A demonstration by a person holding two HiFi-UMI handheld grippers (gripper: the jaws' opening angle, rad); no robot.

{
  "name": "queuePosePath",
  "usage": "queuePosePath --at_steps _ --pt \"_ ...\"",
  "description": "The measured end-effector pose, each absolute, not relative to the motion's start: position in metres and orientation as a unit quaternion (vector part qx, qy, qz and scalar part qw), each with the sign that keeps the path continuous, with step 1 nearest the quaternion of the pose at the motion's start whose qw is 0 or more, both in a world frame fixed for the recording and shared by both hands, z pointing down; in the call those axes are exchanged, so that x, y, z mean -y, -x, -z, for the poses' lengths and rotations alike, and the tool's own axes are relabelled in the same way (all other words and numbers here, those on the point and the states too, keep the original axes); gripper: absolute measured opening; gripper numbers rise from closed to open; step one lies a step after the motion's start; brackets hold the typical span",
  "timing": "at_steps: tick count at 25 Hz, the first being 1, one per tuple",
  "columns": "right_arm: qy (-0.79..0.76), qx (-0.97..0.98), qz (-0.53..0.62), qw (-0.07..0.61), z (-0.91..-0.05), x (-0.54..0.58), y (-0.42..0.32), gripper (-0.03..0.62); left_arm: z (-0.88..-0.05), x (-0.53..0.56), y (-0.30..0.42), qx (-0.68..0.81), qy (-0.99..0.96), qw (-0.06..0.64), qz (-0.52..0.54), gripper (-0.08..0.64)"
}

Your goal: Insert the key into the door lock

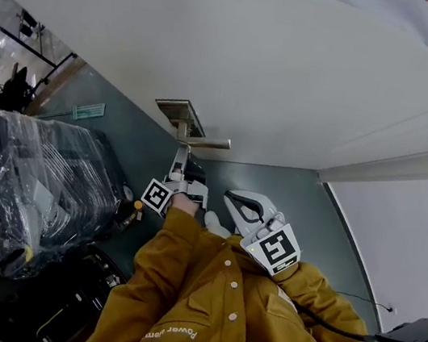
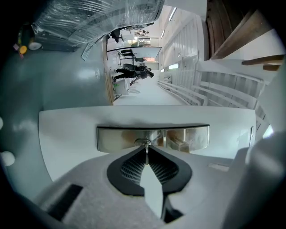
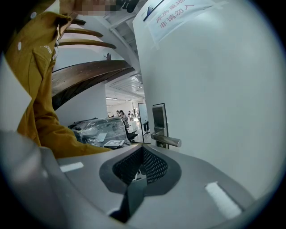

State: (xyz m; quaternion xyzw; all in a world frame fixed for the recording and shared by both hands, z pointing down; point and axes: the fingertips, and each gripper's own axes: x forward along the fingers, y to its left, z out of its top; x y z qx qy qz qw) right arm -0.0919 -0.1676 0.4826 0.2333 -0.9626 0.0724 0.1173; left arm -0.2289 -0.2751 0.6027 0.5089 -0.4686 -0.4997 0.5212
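Observation:
A metal lock plate (image 1: 181,113) with a lever handle (image 1: 205,142) sits on the white door (image 1: 295,82). My left gripper (image 1: 180,156) points at the plate just below the handle. In the left gripper view my left gripper (image 2: 146,150) is shut on a thin silver key (image 2: 146,156), whose tip sits in the keyhole (image 2: 143,143) of the shiny lock plate (image 2: 192,137). My right gripper (image 1: 242,204) hangs back from the door, to the right of the left one. Its jaws (image 3: 142,154) meet with nothing between them, and it looks at the lock plate (image 3: 159,117) and handle (image 3: 166,140) from a distance.
A bulky black thing wrapped in clear plastic (image 1: 30,191) stands on the grey floor to the left. A dark screen on a stand (image 1: 415,333) is at the right edge. A printed notice (image 3: 178,15) hangs on the door. The mustard jacket sleeves (image 1: 175,298) fill the foreground.

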Motion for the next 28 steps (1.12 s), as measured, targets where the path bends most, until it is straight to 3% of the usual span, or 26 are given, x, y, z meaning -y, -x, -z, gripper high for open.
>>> queuePosePath --at_steps 11,13,17,22,28 --pt "-0.237 0.962 -0.075 0.114 -0.484 0.167 0.087 0.005 -0.621 0.291 0.234 0.481 -0.547 0.505 0.463 0.033" --pt "-0.237 0.962 -0.073 0.113 -0.484 0.167 0.087 0.005 -0.616 0.292 0.232 0.489 -0.567 0.499 0.436 0.096" --pt "-0.236 0.963 -0.073 0.108 -0.482 0.165 0.089 0.005 -0.605 0.286 0.228 0.523 -0.616 0.471 0.353 0.132" --pt "-0.236 0.964 -0.069 0.103 -0.479 0.165 0.094 0.005 -0.591 0.256 0.220 0.575 -0.693 0.392 0.189 0.138" --pt "-0.259 0.955 -0.105 0.103 -0.479 0.171 0.093 0.005 -0.539 0.204 0.203 0.599 -0.750 0.275 0.051 0.082"
